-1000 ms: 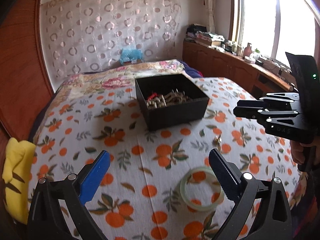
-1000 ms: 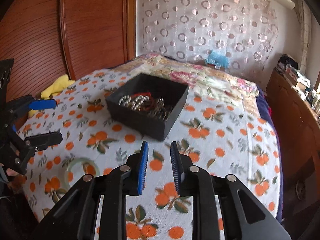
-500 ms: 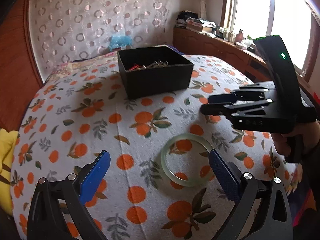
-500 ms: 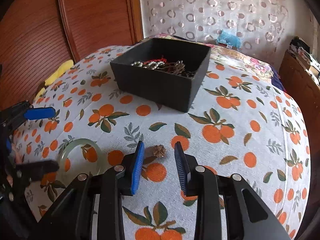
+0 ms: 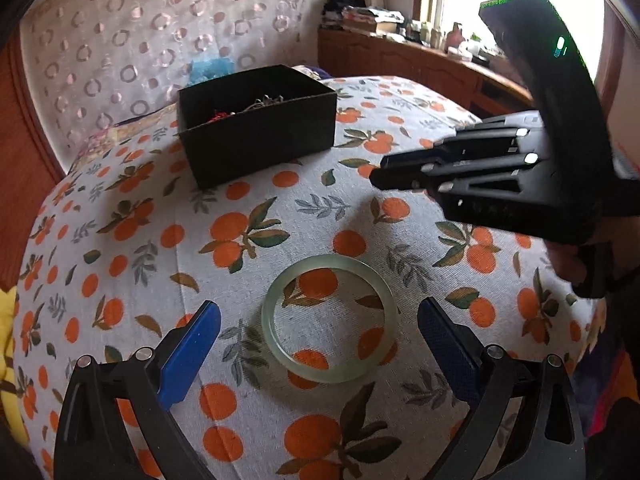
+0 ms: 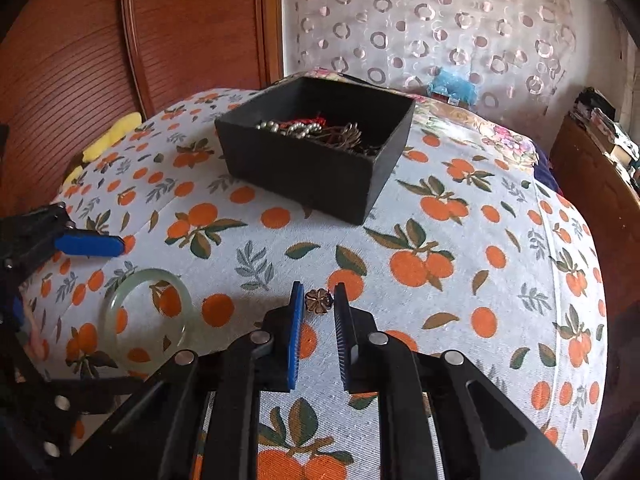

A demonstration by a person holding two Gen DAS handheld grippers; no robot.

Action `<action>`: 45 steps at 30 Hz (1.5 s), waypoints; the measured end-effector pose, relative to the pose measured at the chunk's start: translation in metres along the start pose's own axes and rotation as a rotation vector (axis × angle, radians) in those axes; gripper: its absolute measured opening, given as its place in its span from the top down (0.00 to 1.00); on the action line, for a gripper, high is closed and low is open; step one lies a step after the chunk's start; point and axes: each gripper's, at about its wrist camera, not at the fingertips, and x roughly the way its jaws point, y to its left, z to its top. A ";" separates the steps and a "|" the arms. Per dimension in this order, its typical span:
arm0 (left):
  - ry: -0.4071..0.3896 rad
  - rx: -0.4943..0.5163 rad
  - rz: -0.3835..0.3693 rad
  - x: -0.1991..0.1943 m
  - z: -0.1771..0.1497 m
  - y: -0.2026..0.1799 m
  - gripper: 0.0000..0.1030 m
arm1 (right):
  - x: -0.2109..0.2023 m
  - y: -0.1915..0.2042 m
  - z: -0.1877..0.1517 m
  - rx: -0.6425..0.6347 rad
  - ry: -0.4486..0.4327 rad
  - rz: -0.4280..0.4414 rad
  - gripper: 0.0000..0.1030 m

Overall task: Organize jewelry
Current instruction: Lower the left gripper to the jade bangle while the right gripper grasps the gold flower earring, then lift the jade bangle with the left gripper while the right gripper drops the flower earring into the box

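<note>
A pale green jade bangle (image 5: 330, 318) lies flat on the orange-print bedspread, between the wide-open fingers of my left gripper (image 5: 318, 328); it also shows in the right wrist view (image 6: 146, 316). A small bronze flower-shaped piece (image 6: 318, 301) lies between the tips of my right gripper (image 6: 318, 300), whose jaws stand a little apart on either side of it. A black box (image 6: 316, 160) holding chains and beads stands farther back; it also shows in the left wrist view (image 5: 258, 120). The right gripper (image 5: 460, 168) appears from the side in the left wrist view.
The bedspread (image 6: 440, 264) covers a bed. A wooden headboard (image 6: 120, 60) and yellow cloth (image 6: 104, 144) are at the left. A patterned curtain (image 6: 440, 32) hangs behind. A wooden cabinet (image 5: 420, 64) with clutter runs under the window at right.
Both grippers moved lower and forward. The left gripper now straddles the bangle. The right gripper's tips have come down around the flower piece.
</note>
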 end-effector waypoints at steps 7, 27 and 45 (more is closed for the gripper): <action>0.011 0.020 0.000 0.003 -0.002 -0.003 0.31 | -0.010 -0.002 0.006 -0.007 -0.023 -0.009 0.84; -0.134 -0.003 0.054 -0.025 0.035 0.032 0.33 | -0.004 -0.028 0.086 0.085 -0.111 0.046 0.83; -0.200 -0.038 0.122 -0.008 0.111 0.068 0.33 | 0.007 -0.064 0.091 0.152 -0.132 0.018 0.60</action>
